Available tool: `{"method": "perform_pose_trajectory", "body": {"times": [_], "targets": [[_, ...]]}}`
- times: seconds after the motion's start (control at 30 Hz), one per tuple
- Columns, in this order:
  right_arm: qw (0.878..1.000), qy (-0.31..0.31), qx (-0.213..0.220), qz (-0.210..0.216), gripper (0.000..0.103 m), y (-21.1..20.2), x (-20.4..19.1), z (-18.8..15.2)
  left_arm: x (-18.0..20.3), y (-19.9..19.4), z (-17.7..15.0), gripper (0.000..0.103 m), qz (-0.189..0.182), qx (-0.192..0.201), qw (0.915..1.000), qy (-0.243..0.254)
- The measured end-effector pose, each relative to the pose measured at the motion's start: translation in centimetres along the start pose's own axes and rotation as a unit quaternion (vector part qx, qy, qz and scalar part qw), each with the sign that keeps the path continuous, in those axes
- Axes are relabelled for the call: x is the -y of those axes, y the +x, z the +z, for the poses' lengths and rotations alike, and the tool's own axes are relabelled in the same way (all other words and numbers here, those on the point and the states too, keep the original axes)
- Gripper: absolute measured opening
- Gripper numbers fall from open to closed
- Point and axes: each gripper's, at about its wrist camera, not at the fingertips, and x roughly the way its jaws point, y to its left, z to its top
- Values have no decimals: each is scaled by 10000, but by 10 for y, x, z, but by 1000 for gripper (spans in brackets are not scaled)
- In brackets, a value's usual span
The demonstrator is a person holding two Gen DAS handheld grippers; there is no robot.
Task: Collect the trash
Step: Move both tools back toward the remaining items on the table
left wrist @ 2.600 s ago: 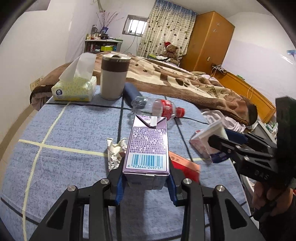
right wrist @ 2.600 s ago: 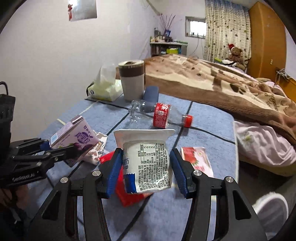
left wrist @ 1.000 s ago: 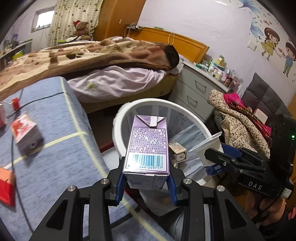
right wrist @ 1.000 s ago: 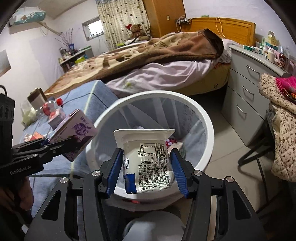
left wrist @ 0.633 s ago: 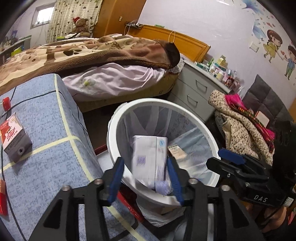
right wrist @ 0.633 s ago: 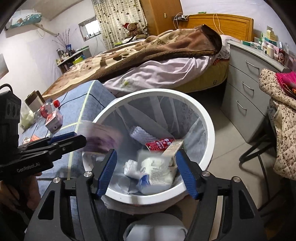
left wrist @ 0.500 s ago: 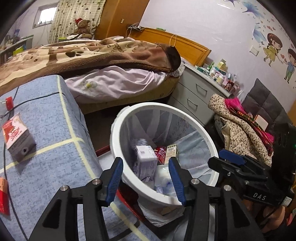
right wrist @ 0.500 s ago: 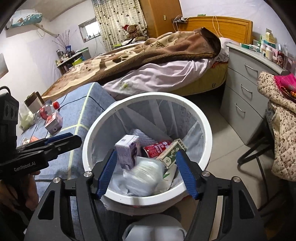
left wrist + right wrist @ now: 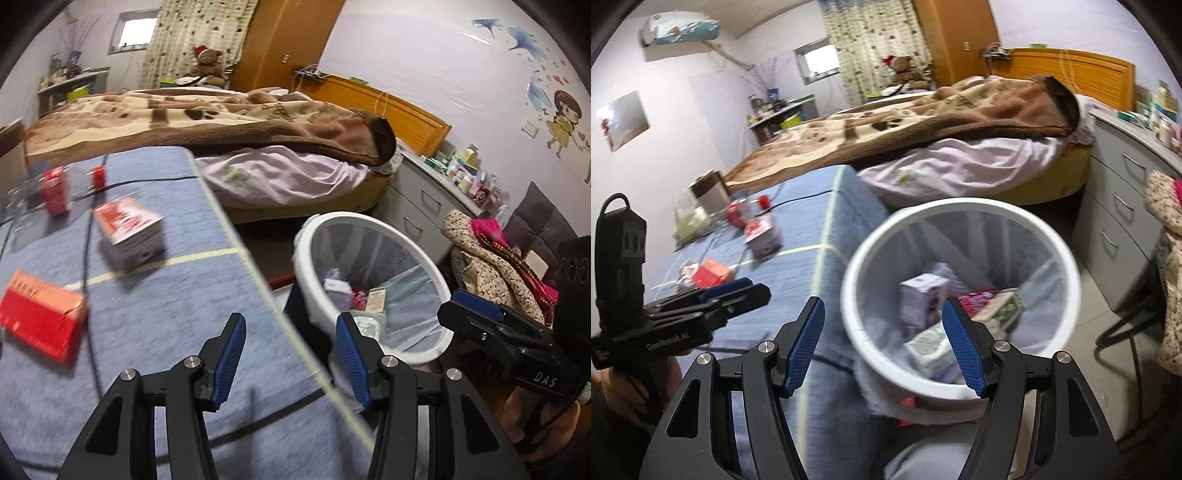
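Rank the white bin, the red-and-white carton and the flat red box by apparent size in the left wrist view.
1. white bin, clearly largest.
2. and 3. red-and-white carton and flat red box: they look alike, and the blurred box lies nearer the camera, so no ranking.

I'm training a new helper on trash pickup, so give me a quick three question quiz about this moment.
1. True or false: the left gripper holds a carton.
2. Where does the purple carton lie: A on the table, B in the white bin, C on the bed?
3. Name one red item left on the blue table.

Key: 1 false, both grippers are empty. 2 B. 3 The red box.
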Motion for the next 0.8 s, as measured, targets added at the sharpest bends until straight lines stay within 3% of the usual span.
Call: {"method": "perform_pose_trajectory", "body": {"times": [0.47,0.8], "targets": [[9972,-523,-78,524,68,0,-50,-5,-46,-56,-33,51,687,198,9962,-498],[9937,-737,-245,805,68,3,-75,-16,-76,-85,-60,51,986,282,9912,-840]]}}
